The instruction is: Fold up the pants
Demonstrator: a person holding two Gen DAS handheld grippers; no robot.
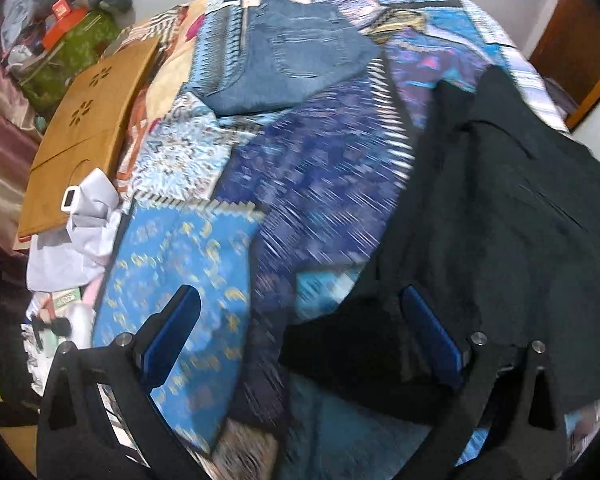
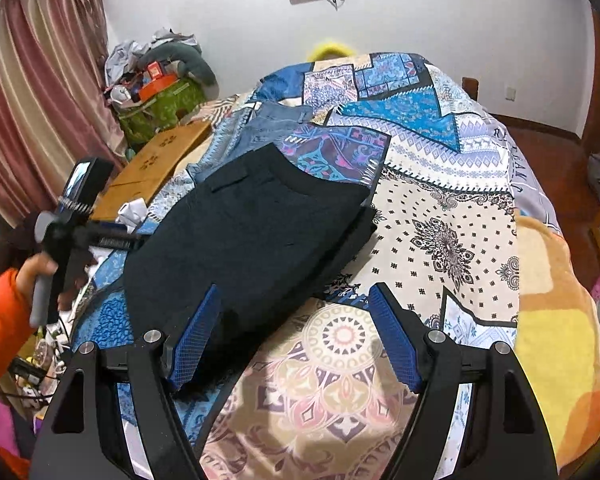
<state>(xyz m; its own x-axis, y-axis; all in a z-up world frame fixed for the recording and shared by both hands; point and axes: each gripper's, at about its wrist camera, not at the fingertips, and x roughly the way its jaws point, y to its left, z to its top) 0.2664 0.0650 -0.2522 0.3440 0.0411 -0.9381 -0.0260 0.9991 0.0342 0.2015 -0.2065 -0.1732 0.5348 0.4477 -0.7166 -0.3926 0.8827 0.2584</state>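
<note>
Dark navy pants [image 2: 252,240] lie folded in a thick rectangle on the patterned bedspread [image 2: 440,200]; in the left wrist view they [image 1: 492,220] fill the right side. My left gripper [image 1: 300,312] is open and empty, its right finger over the pants' near edge. From the right wrist view the left gripper's body [image 2: 72,220] is at the pants' left side, held by a hand in an orange sleeve. My right gripper [image 2: 296,316] is open and empty, just above the pants' near corner. Folded blue jeans [image 1: 292,56] lie farther back on the bed.
A wooden lap board [image 1: 88,132] lies at the bed's left edge with crumpled white paper [image 1: 84,232] next to it. A green bag with clutter [image 2: 160,100] stands by pink curtains [image 2: 32,100]. A yellow-orange blanket [image 2: 556,340] covers the right side.
</note>
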